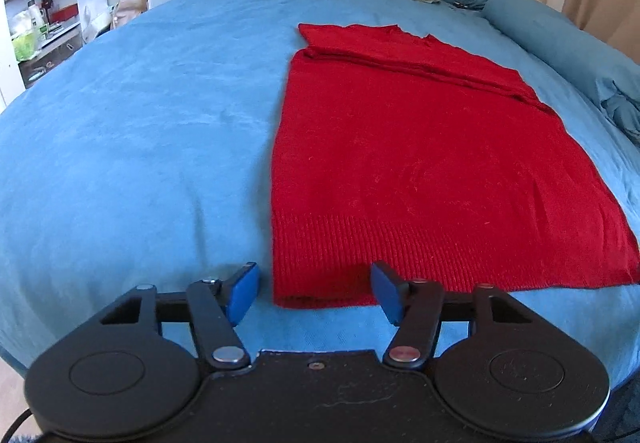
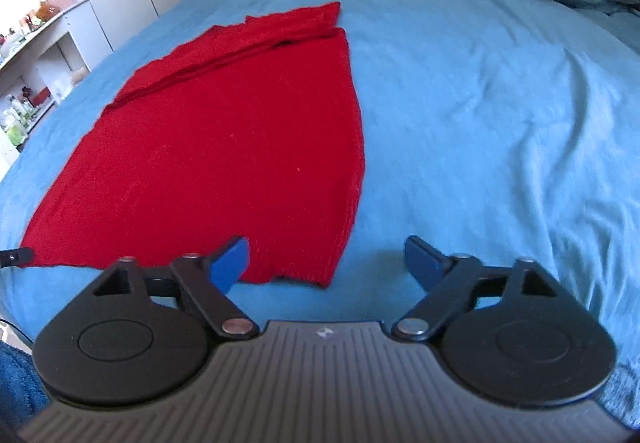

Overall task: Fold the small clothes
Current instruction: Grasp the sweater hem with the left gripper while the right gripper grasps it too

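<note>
Left gripper (image 1: 314,293) and right gripper (image 2: 326,261), both spread wide and empty, bracket the near hem corners of a red knit sweater (image 1: 420,163) lying flat ahead on the blue bedsheet (image 1: 140,123). A pinch might snag sheet beneath the hem.

Bright, even daylight; soft shadows under the tongs on the bed (image 1: 140,147); strong fisheye bending at edges; right view slightly blurred.
</note>
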A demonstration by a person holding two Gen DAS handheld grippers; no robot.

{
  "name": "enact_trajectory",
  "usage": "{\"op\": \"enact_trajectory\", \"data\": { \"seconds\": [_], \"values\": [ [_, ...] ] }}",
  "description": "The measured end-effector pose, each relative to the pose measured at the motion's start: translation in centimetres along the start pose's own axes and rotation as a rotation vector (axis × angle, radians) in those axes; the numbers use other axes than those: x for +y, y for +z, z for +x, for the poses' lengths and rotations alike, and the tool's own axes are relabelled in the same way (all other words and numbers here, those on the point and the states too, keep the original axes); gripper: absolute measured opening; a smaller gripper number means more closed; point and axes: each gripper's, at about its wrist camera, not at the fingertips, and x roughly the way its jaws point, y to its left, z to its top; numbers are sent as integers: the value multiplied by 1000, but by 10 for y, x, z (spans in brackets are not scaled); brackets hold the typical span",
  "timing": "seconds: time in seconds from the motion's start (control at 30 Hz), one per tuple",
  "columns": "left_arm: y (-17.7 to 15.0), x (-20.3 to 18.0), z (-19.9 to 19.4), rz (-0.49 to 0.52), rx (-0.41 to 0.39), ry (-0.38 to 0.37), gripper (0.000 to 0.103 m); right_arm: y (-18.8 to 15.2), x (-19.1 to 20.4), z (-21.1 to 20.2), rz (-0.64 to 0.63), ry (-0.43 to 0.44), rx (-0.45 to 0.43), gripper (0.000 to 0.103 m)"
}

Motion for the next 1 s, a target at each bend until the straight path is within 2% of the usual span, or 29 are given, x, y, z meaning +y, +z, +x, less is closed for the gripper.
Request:
{"op": "enact_trajectory", "data": {
  "seconds": [0.13,0.2,0.47,0.57,0.6,0.63,0.7,0.8,1.0],
  "values": [
    [0,2,2,-17,-9,-1,58,2,4,9,24,-11,7,86],
    [2,1,4,-20,-14,3,51,2,5,12,24,-14,8,77],
    [1,6,4,-48,-9,6,40,-3,10,17,0,2,4,55],
    [0,2,5,-36,-3,16,26,-3,10,18,3,3,3,49],
    [0,2,5,-37,0,13,17,-3,10,18,-2,3,2,45],
    [1,1,5,-36,1,11,13,-3,11,18,-8,5,3,42],
    [1,-1,4,-24,3,20,8,-4,14,19,-27,13,4,29],
    [2,-3,2,-14,-8,31,6,-4,18,18,-51,12,-4,24],
    [15,-10,-17,20,-54,50,6,12,17,2,-24,35,-62,23]
  ]
}}
